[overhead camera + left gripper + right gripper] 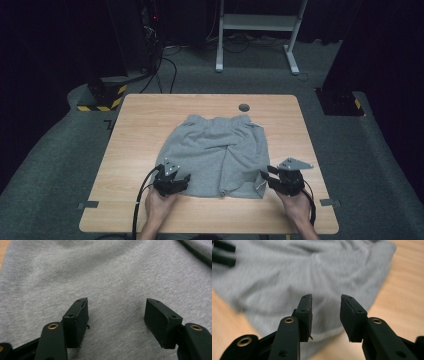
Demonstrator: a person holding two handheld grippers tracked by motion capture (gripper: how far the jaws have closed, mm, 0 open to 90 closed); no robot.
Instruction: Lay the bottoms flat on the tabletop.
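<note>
A: High view, what lies beyond the grippers?

B: A dark grommet [244, 107] past the shorts [215, 150], a white frame [257, 30] on the carpet; nothing blocks.

A: The shorts?

B: Grey, flat on the wooden table [135, 130], hems toward the person.

A: Jaws?

B: Left gripper [181, 181] apart over the cloth; right gripper [264, 175] apart at the hem corner, gripping nothing.

The surface [150, 115] is lit evenly from above in the high view, while the room around it is left almost black. Only short, soft shadows are thrown beside the grey shorts [215, 150]. No glare is seen on the wood. In the right gripper view the cloth is smeared by motion blur. In the left gripper view the knit is rendered softly but legibly.
</note>
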